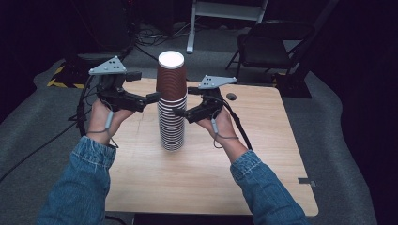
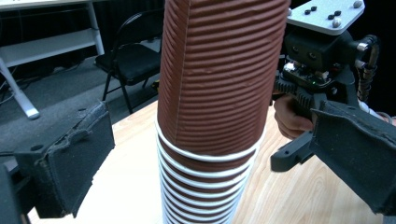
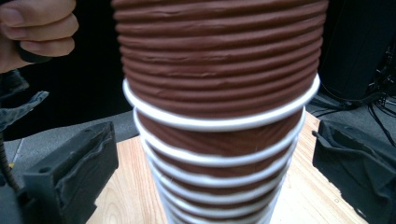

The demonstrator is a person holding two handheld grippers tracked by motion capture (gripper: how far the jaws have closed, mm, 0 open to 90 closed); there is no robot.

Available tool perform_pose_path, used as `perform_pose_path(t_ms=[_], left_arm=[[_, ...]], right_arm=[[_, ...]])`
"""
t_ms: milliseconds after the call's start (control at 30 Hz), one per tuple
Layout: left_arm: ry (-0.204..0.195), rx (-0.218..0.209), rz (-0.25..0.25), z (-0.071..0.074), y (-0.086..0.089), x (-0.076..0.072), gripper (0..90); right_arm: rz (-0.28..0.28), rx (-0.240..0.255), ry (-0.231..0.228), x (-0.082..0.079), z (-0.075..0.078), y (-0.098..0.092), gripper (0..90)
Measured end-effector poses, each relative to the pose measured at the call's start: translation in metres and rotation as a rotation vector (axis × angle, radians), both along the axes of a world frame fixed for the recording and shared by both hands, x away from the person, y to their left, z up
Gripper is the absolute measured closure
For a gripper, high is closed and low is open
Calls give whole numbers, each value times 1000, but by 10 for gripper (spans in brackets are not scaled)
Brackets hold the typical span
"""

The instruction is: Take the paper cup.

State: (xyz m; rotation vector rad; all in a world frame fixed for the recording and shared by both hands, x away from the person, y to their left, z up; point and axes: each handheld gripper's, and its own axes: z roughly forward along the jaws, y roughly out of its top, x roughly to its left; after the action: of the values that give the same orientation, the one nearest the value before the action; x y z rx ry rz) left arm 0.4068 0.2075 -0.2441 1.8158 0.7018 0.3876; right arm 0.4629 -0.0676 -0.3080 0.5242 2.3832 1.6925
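Left tongs point(image 1: 155, 97) and right tongs point(image 1: 179, 112), both wide open and gripping nothing, flank a tall stack of brown ribbed paper cups point(image 1: 172, 101) standing upright between them on the wooden tabletop point(image 1: 197, 173).

Black folding chair point(image 1: 267, 44) behind wooden table point(image 1: 197, 178)

Between the left gripper point(image 1: 154, 97) and the right gripper point(image 1: 178, 111) rises the tall cup stack point(image 1: 172, 105), blocking any straight pass across. Each gripper's jaws stand apart from its ribbed sides. Behind both grippers the table point(image 1: 197, 173) lies bare toward the person.
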Motion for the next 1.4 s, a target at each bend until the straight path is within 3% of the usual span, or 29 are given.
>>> perform_pose_path(t_ms=[133, 667, 900, 1000, 1100, 1400], left_arm=[[20, 24, -9, -9, -7, 6, 0], [63, 23, -10, -31, -22, 21, 0], [48, 1, -22, -34, -34, 26, 0], [46, 26, -1, -35, -40, 27, 0], [38, 21, 7, -34, -44, 29, 0], [-21, 30, 34, -32, -48, 26, 45]], right_arm=[[5, -3, 10, 5, -1, 6, 41], [17, -3, 13, 7, -1, 8, 75], [16, -5, 11, 7, -1, 8, 77], [15, -6, 10, 7, -1, 8, 77], [14, -6, 9, 7, -1, 8, 78], [13, -10, 8, 6, -1, 8, 79]])
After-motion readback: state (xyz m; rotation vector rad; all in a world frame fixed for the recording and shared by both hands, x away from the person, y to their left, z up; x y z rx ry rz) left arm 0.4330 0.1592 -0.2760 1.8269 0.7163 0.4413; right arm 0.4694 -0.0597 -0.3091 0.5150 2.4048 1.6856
